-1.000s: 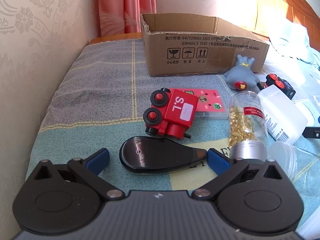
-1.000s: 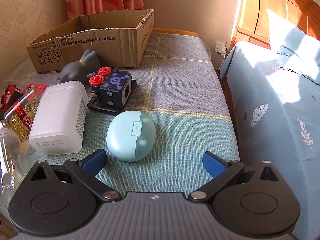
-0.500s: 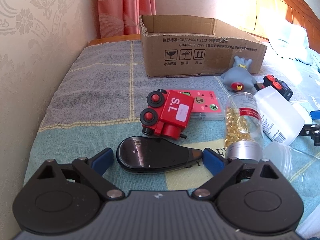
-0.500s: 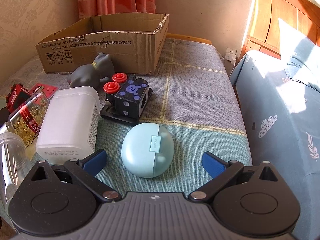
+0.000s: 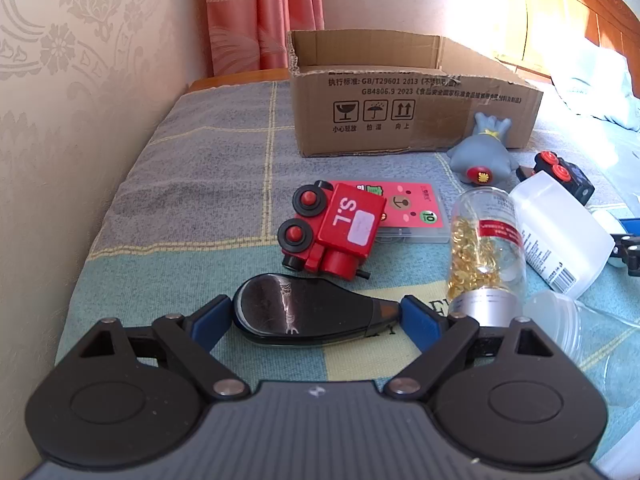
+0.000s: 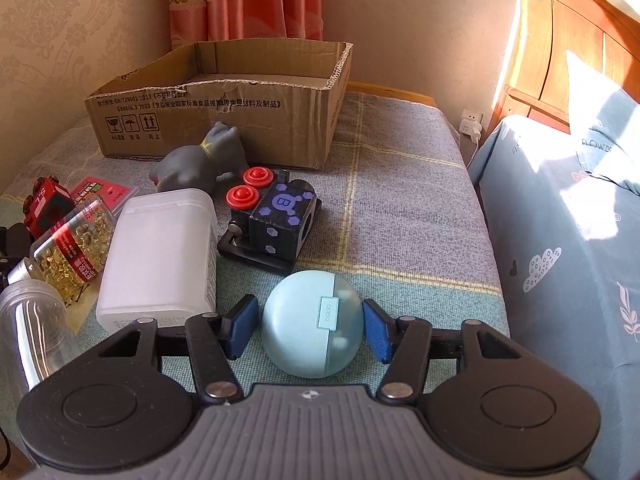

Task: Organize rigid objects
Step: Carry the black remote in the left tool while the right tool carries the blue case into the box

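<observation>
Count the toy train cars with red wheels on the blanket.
2. The red toy car lies just beyond the black case; the black toy car sits beyond the blue round case. Clutter may hide others.

I count one open brown cardboard box point(image 6: 224, 120), two blocky toy cars, red point(image 5: 332, 230) and black point(image 6: 276, 220), one grey rubber figure point(image 6: 200, 160), and two clear plastic bottles point(image 5: 484, 248) point(image 6: 32, 328).
</observation>
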`<state>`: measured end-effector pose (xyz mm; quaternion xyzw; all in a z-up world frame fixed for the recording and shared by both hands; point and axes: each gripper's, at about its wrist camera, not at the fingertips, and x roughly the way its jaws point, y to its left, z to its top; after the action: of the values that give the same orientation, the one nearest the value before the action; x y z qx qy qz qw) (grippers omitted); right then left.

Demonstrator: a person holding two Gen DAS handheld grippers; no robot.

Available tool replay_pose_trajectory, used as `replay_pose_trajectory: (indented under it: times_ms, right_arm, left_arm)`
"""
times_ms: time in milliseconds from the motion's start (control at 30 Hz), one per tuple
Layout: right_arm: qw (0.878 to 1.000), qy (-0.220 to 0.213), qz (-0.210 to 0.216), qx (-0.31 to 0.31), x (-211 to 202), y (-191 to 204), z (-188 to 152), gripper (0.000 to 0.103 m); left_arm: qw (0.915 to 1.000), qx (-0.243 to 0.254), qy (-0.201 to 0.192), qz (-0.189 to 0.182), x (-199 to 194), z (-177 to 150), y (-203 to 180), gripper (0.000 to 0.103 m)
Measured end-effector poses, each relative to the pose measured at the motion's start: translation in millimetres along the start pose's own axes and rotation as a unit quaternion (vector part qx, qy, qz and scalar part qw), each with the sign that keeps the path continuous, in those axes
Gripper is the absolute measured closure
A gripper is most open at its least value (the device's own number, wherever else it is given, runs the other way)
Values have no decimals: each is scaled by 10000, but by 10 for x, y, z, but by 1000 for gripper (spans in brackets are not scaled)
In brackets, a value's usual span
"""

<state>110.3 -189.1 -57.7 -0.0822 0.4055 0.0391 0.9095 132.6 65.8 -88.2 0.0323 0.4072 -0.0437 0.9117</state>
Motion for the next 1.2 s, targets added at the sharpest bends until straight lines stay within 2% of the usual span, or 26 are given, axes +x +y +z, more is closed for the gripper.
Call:
replay_pose_trajectory:
  times_ms: [500,700,900,1067,1200]
  right_arm:
    - [9997,106,-99,-181,-104,-8,61,46]
    - [9995,106,-94,-287,-199,-25,136,46]
    - [9992,26,112,-382,-347,-58,345,46]
    - [9980,-150,313,-525,-452,-77,614,46]
    - [9965,-336,435,-634,-490,-82,855,46]
  left_arm:
    - [9996,244,160,37,-94,44,52,13]
    - [9992,361,148,-32,-208,160,105,13]
    - [9985,485,-111,-214,-356,491,106,13]
    - [9965,613,-387,-424,-345,984,45,13]
    - [9941,767,-632,-433,-218,1426,-45,13]
